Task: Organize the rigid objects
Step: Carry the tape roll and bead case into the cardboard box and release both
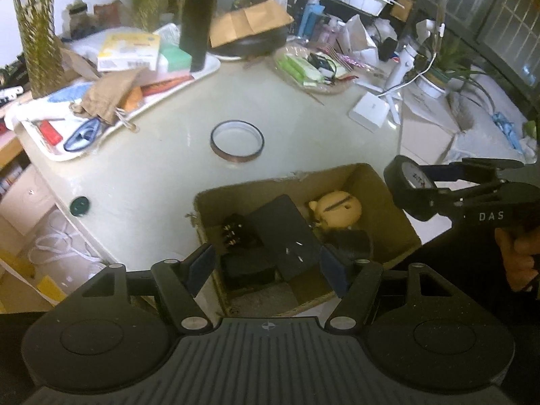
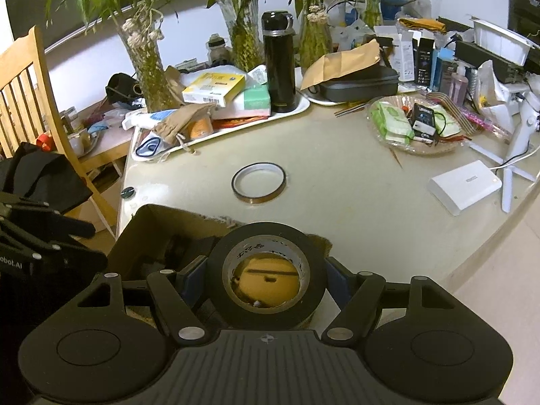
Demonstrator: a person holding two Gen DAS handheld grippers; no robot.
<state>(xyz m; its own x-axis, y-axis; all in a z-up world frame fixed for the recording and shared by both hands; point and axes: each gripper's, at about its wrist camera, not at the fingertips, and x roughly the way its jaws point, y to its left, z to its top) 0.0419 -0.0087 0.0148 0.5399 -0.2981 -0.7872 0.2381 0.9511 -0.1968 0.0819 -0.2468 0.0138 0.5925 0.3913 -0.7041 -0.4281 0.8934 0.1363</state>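
Observation:
A cardboard box (image 1: 398, 216) sits at the table's near edge and holds a yellow round toy (image 1: 337, 207), a dark flat case (image 1: 283, 233) and other black items. My left gripper (image 1: 266, 270) is open and empty, hovering over the box's near side. My right gripper (image 2: 266, 278) is shut on a black tape roll (image 2: 270, 236); in the left wrist view the roll (image 1: 410, 189) hangs above the box's right rim. A thin brown tape ring (image 1: 237, 144) lies flat on the table beyond the box; it also shows in the right wrist view (image 2: 259, 182).
A white tray (image 2: 297, 109) of clutter with a black flask (image 2: 278, 64) stands at the back left. A wrapped plate (image 2: 415, 123) of small items and a white box (image 2: 464, 185) lie to the right. A wooden chair (image 2: 30, 77) stands left. A green cap (image 1: 79, 206) lies near the table's left edge.

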